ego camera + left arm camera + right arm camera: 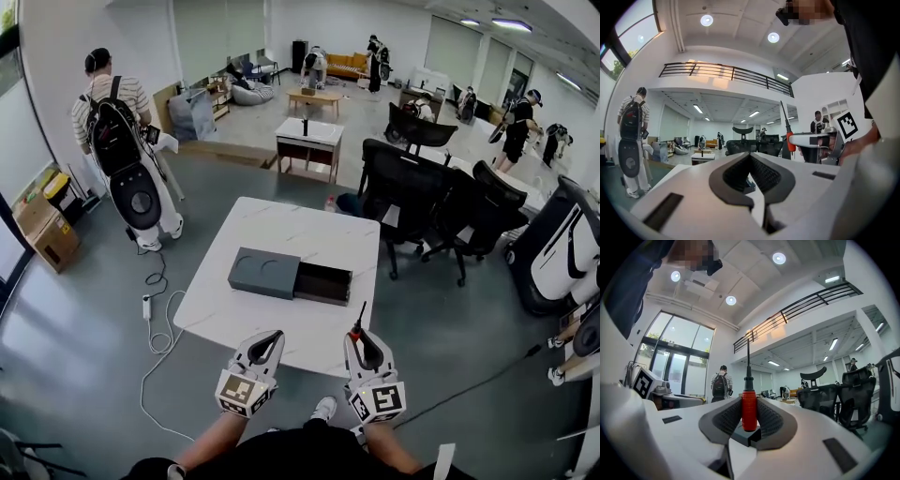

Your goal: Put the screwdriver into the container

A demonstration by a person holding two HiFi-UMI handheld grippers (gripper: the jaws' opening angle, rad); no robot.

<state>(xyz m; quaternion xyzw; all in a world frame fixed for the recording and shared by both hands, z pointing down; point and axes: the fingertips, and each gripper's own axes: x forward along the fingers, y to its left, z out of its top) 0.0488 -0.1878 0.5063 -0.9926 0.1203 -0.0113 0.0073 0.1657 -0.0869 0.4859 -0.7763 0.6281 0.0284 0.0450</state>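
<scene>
A dark grey container point(265, 272) lies on the white table point(281, 234), its drawer point(322, 283) pulled out to the right. My right gripper point(357, 335) hovers over the table's near edge, shut on the screwdriver's red handle point(749, 411). The screwdriver point(359, 319) points its black shaft away from me, toward the drawer, and in the left gripper view it point(789, 136) stands upright. My left gripper point(277, 335) hangs beside the right one at the near edge, its pads meeting at the tips point(750, 156) with nothing between them.
Black office chairs point(422, 202) crowd the table's far right side. A cable point(155, 319) trails on the floor to the left. A person with a backpack point(112, 112) stands at the far left. A small table point(309, 141) sits beyond, with a white machine point(562, 253) at the right.
</scene>
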